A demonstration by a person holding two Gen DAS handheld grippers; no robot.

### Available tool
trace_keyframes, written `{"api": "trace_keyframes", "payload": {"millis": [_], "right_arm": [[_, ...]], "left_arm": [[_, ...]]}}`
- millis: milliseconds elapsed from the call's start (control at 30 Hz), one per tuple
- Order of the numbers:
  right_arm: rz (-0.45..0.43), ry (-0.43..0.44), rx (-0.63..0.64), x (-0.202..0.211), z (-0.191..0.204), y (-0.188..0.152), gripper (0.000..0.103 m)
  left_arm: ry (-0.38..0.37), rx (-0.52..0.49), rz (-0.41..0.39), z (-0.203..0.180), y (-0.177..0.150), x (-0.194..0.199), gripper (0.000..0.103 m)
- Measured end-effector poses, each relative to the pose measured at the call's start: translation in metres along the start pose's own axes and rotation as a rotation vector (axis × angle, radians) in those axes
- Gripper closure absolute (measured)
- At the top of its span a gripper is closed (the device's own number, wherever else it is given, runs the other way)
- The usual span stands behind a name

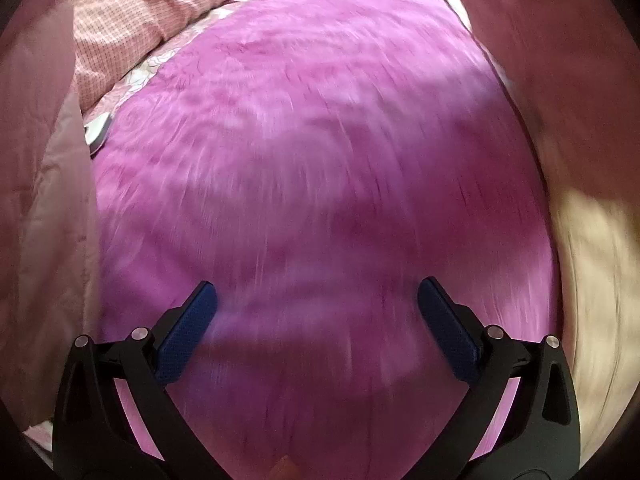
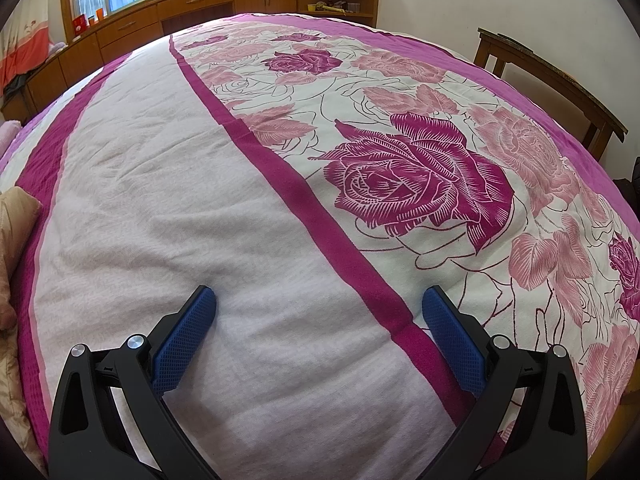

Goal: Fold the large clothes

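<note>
A bright purple fuzzy cloth (image 1: 320, 160) fills the left wrist view, blurred by motion. Over it my left gripper (image 1: 317, 300) stands open, with nothing between its blue pads (image 1: 188, 332). In the right wrist view a bed cover (image 2: 200, 200) with pale pink panels, magenta stripes and printed roses (image 2: 416, 176) spreads flat. My right gripper (image 2: 319, 304) is open just above the pale panel and holds nothing. I cannot tell which piece is the garment for folding.
A pink checked quilt (image 1: 132, 20) lies bunched at the top left, a small white and grey object (image 1: 98, 132) beside it. Beige fabric (image 1: 592, 248) lies at the right. Wooden cabinets (image 2: 192, 8), a window and a wooden chair (image 2: 552, 80) stand beyond the bed.
</note>
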State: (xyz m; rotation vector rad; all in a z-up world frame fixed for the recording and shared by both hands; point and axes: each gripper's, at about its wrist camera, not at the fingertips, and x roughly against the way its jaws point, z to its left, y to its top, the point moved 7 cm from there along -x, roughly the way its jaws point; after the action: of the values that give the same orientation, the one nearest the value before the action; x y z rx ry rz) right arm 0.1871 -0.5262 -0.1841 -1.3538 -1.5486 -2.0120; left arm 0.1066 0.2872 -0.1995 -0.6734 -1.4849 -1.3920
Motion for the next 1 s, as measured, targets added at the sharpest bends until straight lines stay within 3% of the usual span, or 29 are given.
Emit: {"api": "trace_keyframes", "payload": {"millis": [200, 300, 400, 500, 633, 733, 1000], "right_arm": [[0.000, 0.000, 0.000, 0.000, 0.000, 0.000, 0.004], [0.000, 0.000, 0.000, 0.000, 0.000, 0.000, 0.004], [0.000, 0.000, 0.000, 0.000, 0.000, 0.000, 0.004], [0.000, 0.000, 0.000, 0.000, 0.000, 0.000, 0.004], [0.000, 0.000, 0.000, -0.001, 0.000, 0.000, 0.004], [0.000, 0.000, 0.000, -0.001, 0.000, 0.000, 0.004], [0.000, -0.003, 0.002, -0.001, 0.000, 0.000, 0.004]], "left_arm": [[-0.102, -0.099, 0.121, -0.015, -0.060, 0.037, 0.004], [-0.318, -0.108, 0.256, -0.025, -0.089, 0.054, 0.004], [-0.445, -0.109, 0.314, -0.030, -0.113, 0.077, 0.004], [-0.471, -0.110, 0.238, -0.031, -0.124, 0.109, 0.004], [-0.471, -0.101, 0.011, -0.043, -0.112, 0.153, 0.004], [-0.457, -0.127, -0.131, -0.076, -0.086, 0.165, 0.004], [-0.414, -0.144, -0.176, -0.178, -0.022, 0.123, 0.004]]}}
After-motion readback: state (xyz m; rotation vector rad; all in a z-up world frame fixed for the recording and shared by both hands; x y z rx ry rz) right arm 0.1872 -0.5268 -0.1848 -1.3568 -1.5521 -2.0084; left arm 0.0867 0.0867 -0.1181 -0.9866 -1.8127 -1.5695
